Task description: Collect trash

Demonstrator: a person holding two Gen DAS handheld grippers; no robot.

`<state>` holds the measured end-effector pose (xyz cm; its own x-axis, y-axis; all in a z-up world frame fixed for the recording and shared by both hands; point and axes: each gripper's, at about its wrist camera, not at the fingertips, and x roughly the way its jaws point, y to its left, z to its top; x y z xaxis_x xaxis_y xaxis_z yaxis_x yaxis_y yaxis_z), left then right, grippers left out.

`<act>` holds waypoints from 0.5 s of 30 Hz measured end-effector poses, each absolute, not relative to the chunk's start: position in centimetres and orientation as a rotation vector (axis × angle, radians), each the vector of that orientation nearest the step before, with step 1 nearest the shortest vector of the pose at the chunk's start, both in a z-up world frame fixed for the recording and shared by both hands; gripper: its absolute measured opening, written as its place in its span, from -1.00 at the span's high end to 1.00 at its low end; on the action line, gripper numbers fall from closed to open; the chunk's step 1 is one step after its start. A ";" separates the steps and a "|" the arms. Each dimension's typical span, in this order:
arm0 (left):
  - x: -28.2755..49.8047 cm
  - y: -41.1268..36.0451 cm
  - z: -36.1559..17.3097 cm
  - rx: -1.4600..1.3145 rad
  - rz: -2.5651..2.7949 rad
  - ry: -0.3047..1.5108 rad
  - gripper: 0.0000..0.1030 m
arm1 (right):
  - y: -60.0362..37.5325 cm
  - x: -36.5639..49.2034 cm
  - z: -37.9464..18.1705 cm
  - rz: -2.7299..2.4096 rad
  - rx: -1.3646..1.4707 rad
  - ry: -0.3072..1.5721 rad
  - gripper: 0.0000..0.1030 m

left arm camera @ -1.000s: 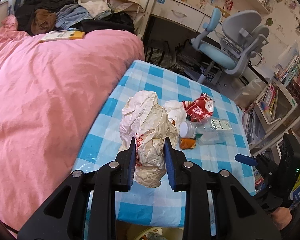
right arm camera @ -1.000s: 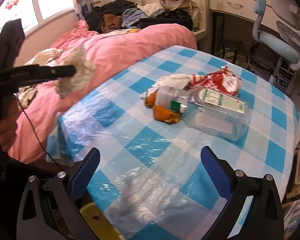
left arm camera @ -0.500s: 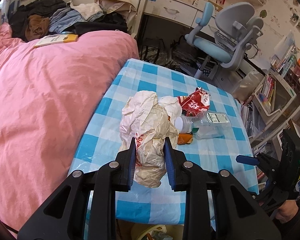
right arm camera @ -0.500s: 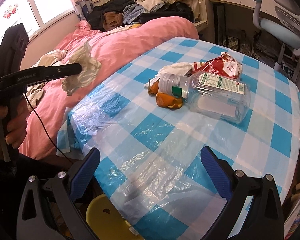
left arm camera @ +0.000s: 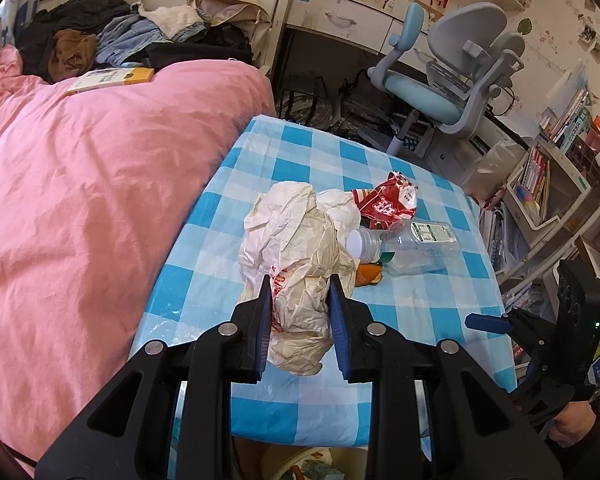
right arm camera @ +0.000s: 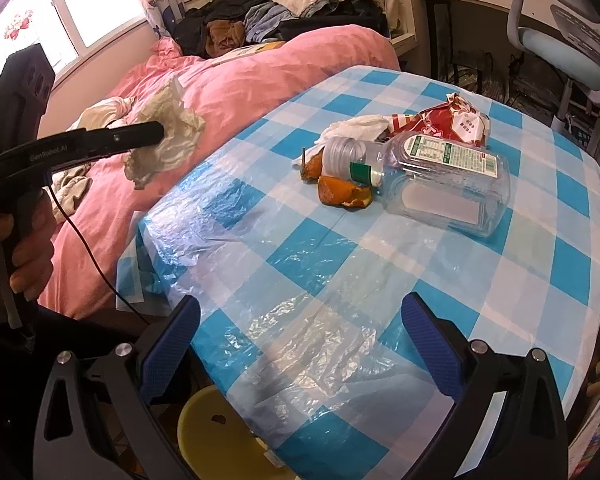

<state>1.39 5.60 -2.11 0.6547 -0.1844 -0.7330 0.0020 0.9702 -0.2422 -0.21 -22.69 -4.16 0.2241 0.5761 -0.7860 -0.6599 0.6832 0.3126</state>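
Left tongs (right arm camera: 162,134) clamping crumpled paper (right arm camera: 164,140), right tongs (right arm camera: 300,344) spread wide

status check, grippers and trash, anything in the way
Left gripper shut on crumpled paper wrapper, held off the table. Right gripper open, empty. Plastic bottle, orange peel, red snack bag on tablecloth. Nothing blocking.

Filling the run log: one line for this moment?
left gripper: shut on crumpled paper | right gripper: open, empty | bottle: on table
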 end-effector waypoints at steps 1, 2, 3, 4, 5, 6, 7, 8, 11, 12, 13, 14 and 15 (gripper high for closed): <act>1.4 5.6 -2.0 -0.228 -0.108 0.852 0.51 | -22.7 -0.3 -4.2 0.856 -0.096 1.041 -0.88; 1.3 5.5 -2.0 -0.226 -0.111 0.852 0.51 | -22.6 -0.3 -4.3 0.858 -0.100 1.042 -0.88; 1.3 5.4 -1.9 -0.223 -0.114 0.851 0.51 | -22.5 -0.3 -4.4 0.859 -0.106 1.043 -0.88; 1.3 5.3 -1.9 -0.221 -0.116 0.851 0.51 | -22.4 -0.4 -4.3 0.859 -0.109 1.042 -0.88; 1.3 5.3 -1.8 -0.218 -0.118 0.852 0.51 | -22.4 -0.3 -4.4 0.860 -0.111 1.043 -0.88; 1.3 5.3 -1.9 -0.218 -0.119 0.853 0.51 | -22.3 -0.3 -4.4 0.860 -0.110 1.045 -0.88; 1.3 5.2 -1.9 -0.217 -0.119 0.853 0.51 | -22.3 -0.3 -4.4 0.861 -0.108 1.045 -0.88; 1.3 5.2 -1.9 -0.217 -0.120 0.853 0.51 | -22.3 -0.3 -4.3 0.861 -0.110 1.044 -0.88; 1.3 5.1 -1.9 -0.220 -0.123 0.851 0.51 | -22.1 -0.5 -4.3 0.860 -0.134 1.035 -0.88; 1.3 5.1 -1.9 -0.221 -0.124 0.850 0.51 | -22.0 -0.5 -4.3 0.858 -0.144 1.033 -0.88; 1.3 5.1 -1.9 -0.222 -0.125 0.850 0.51 | -21.9 -0.5 -4.4 0.855 -0.148 1.034 -0.88; 1.3 5.0 -2.0 -0.224 -0.125 0.850 0.51 | -21.8 -0.4 -4.4 0.853 -0.147 1.036 -0.88; 1.4 5.0 -2.0 -0.226 -0.125 0.851 0.51 | -21.8 -0.4 -4.4 0.850 -0.146 1.036 -0.88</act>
